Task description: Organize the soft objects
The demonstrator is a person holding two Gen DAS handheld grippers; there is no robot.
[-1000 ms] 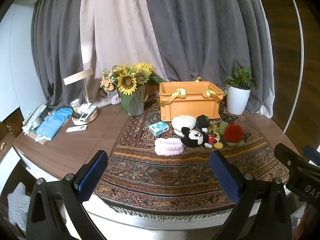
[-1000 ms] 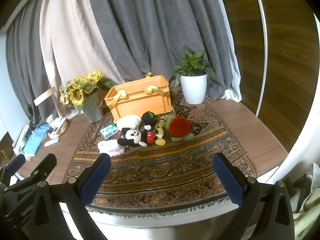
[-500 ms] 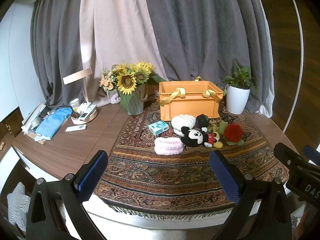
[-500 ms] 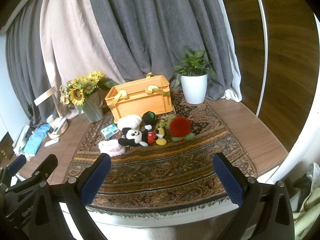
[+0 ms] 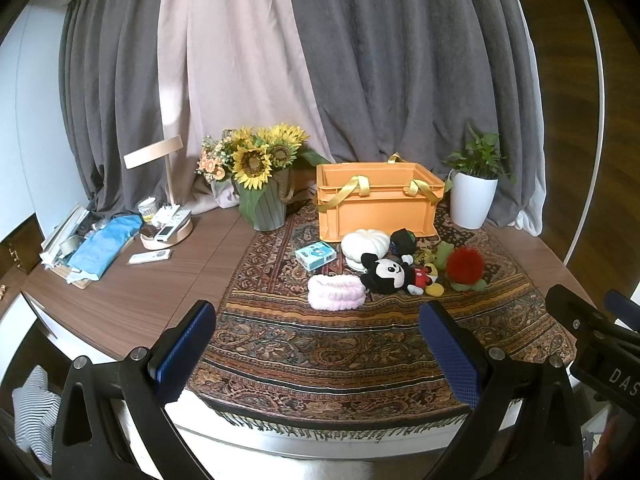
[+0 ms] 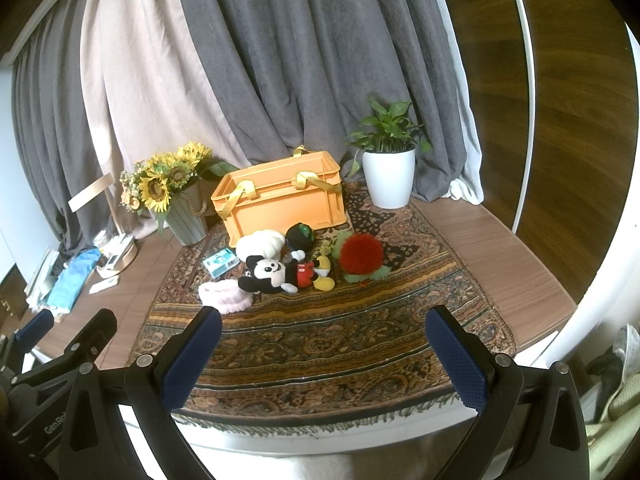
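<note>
Soft things lie in a cluster on a patterned rug [image 5: 340, 344]: a Mickey Mouse plush [image 5: 394, 274] [image 6: 280, 274], a pink fuzzy band [image 5: 337, 297] [image 6: 224, 298], a white plush pumpkin [image 5: 365, 245] [image 6: 262, 242], a red fluffy ball with green leaves [image 5: 464, 266] [image 6: 362, 256] and a small black plush [image 5: 404, 239] [image 6: 300, 235]. An empty orange crate [image 5: 378, 204] [image 6: 280, 204] with yellow straps stands behind them. My left gripper [image 5: 316, 352] and right gripper [image 6: 324, 356] are open and empty, hovering over the rug's near edge, well short of the toys.
A small blue card box [image 5: 316, 255] lies left of the pumpkin. A sunflower vase [image 5: 262, 184] stands left of the crate, a white potted plant [image 5: 474, 196] to its right. Remotes, a round tray [image 5: 168, 232] and blue cloth [image 5: 106, 244] clutter the far left.
Both views have crept slightly forward toward the rug. Both grippers stay open and empty; nothing on the table has moved.
</note>
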